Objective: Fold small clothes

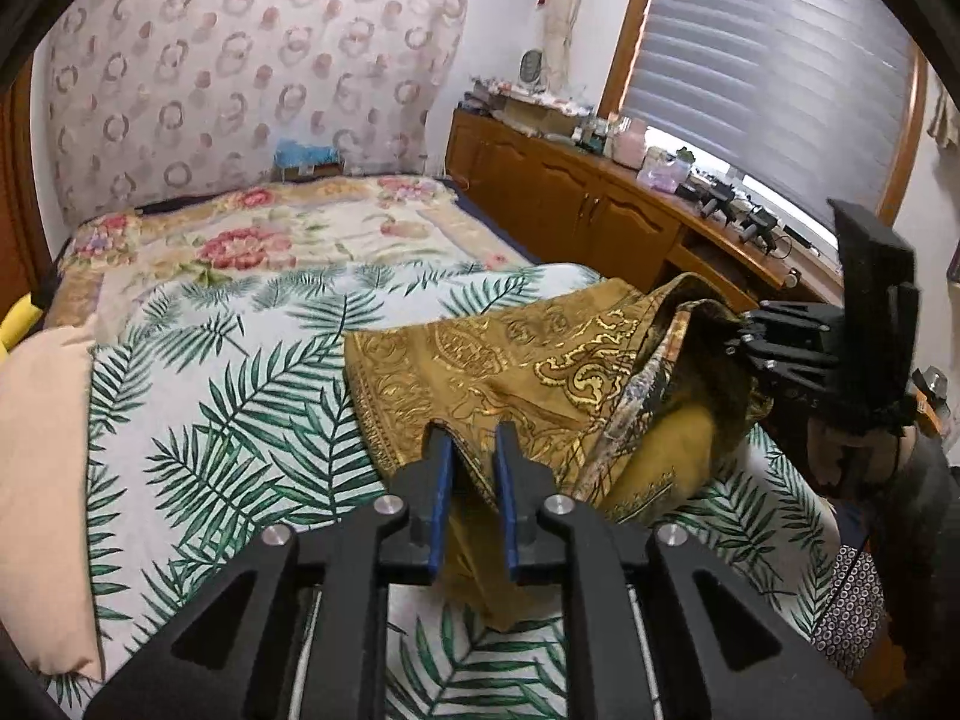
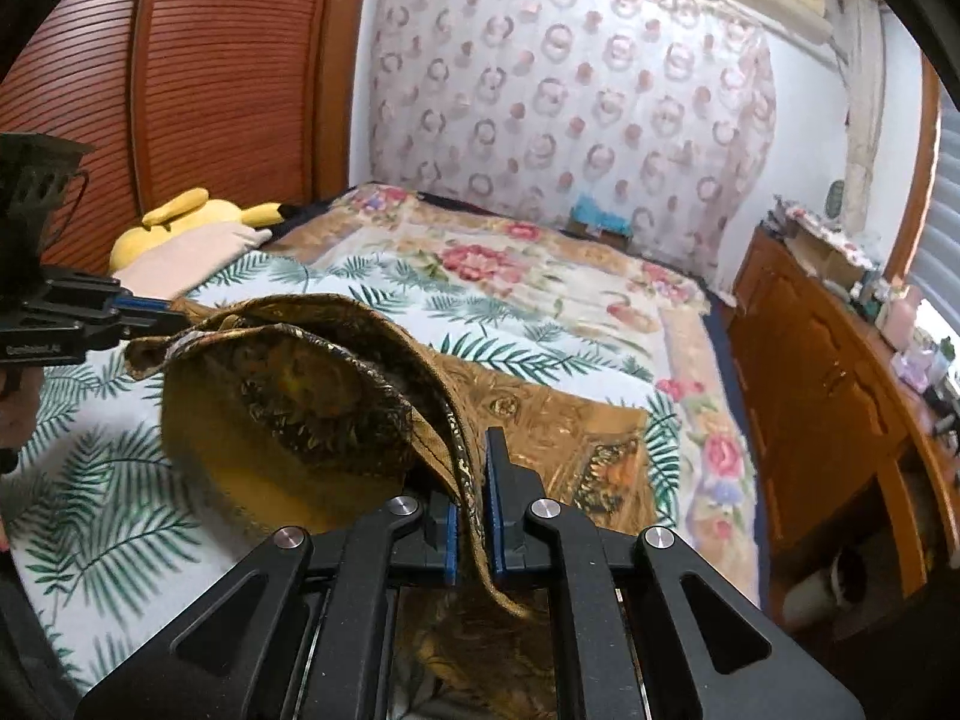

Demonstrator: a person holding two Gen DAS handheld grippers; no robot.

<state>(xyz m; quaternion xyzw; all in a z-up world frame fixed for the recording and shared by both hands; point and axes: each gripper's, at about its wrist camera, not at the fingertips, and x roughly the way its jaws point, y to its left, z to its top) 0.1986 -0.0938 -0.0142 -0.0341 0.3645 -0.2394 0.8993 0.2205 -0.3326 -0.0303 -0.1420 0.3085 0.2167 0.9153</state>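
Note:
A small gold and brown patterned garment (image 1: pixel 528 372) is lifted off the palm-leaf bed sheet (image 1: pixel 228 396), its far part still lying on the bed. My left gripper (image 1: pixel 474 438) is shut on its near edge, the cloth pinched between the blue pads. My right gripper (image 2: pixel 474 462) is shut on the opposite edge of the same garment (image 2: pixel 312 396), which sags between the two grippers. The right gripper shows at the right of the left wrist view (image 1: pixel 780 348). The left gripper shows at the left of the right wrist view (image 2: pixel 150 309).
A floral blanket (image 1: pixel 288 234) covers the far half of the bed. A peach pillow (image 1: pixel 42 468) and a yellow plush toy (image 2: pixel 180 222) lie at the bed's left side. A wooden cabinet (image 1: pixel 576 204) with clutter runs along the right, under a blinded window.

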